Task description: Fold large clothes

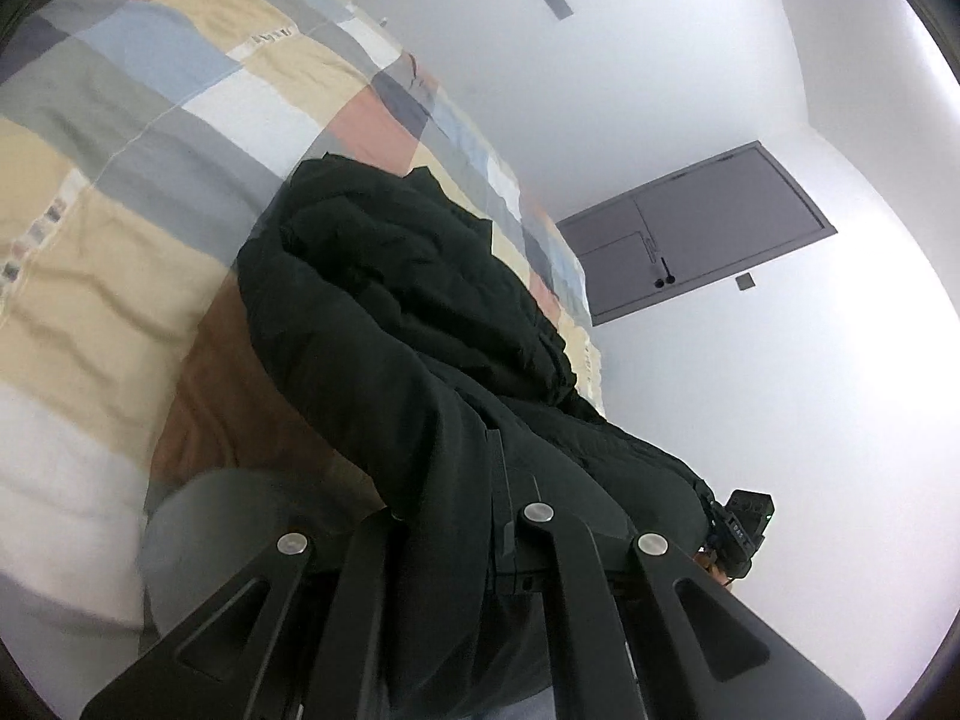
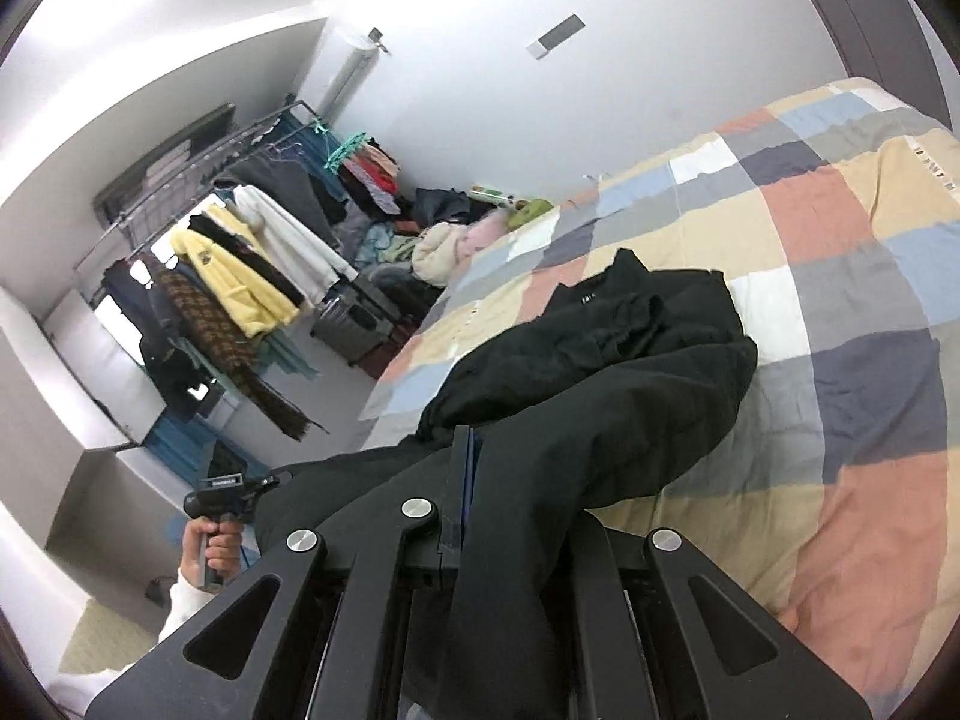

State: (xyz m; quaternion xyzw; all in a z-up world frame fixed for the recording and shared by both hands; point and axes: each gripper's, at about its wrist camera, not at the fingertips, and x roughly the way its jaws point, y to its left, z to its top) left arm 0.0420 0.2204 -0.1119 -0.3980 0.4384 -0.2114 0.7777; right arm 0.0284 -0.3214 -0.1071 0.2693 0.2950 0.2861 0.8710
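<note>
A large black garment (image 1: 408,312) lies bunched on a bed with a patchwork cover (image 1: 150,120). My left gripper (image 1: 480,516) is shut on the garment's near edge, cloth draped over its fingers. In the right wrist view the same black garment (image 2: 600,360) spreads from the bed cover (image 2: 840,276) toward the camera. My right gripper (image 2: 474,480) is shut on another part of its near edge. The cloth hangs between both grippers and hides the fingertips. The left gripper's body (image 2: 225,495) shows in a hand at the lower left of the right wrist view.
A clothes rack (image 2: 228,252) with several hanging garments stands beside the bed. A pile of clothes (image 2: 444,234) and a suitcase (image 2: 354,324) sit by the wall. A grey door (image 1: 696,234) is on the far wall. The right gripper's body (image 1: 741,531) shows past the garment.
</note>
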